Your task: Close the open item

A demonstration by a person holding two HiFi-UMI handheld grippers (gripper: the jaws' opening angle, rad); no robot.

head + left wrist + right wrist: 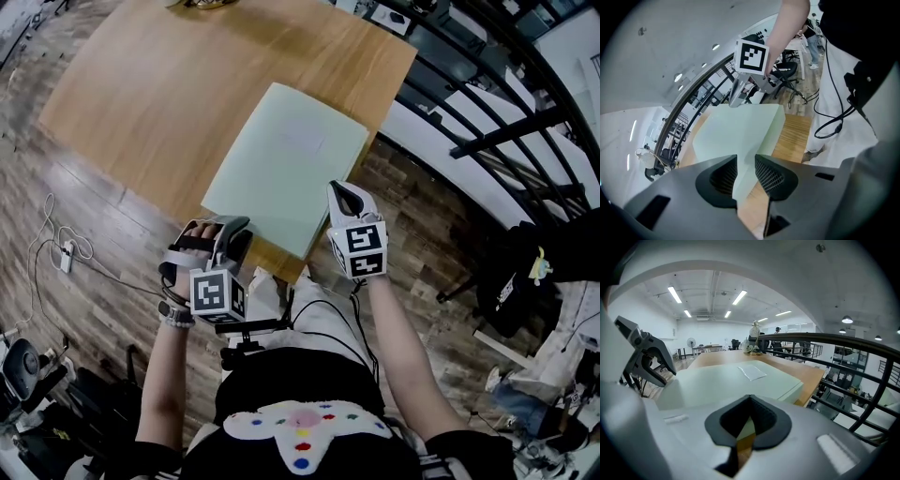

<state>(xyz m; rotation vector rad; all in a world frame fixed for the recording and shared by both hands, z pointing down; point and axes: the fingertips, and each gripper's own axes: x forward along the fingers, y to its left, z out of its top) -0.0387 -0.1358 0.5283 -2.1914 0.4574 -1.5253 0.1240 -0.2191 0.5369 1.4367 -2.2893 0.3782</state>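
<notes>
Pale green and flat, the box lies with its lid down on the wooden table, its near end close to the table's near edge. The left gripper hangs by the near left corner, its jaws spread; the box's edge shows in the gap beyond them, unpinched. The right gripper sits at the near right corner, jaws pressed together on nothing, the box just ahead of them.

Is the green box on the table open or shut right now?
Shut: the green box lies flat on the table, its top level, no gap showing.
</notes>
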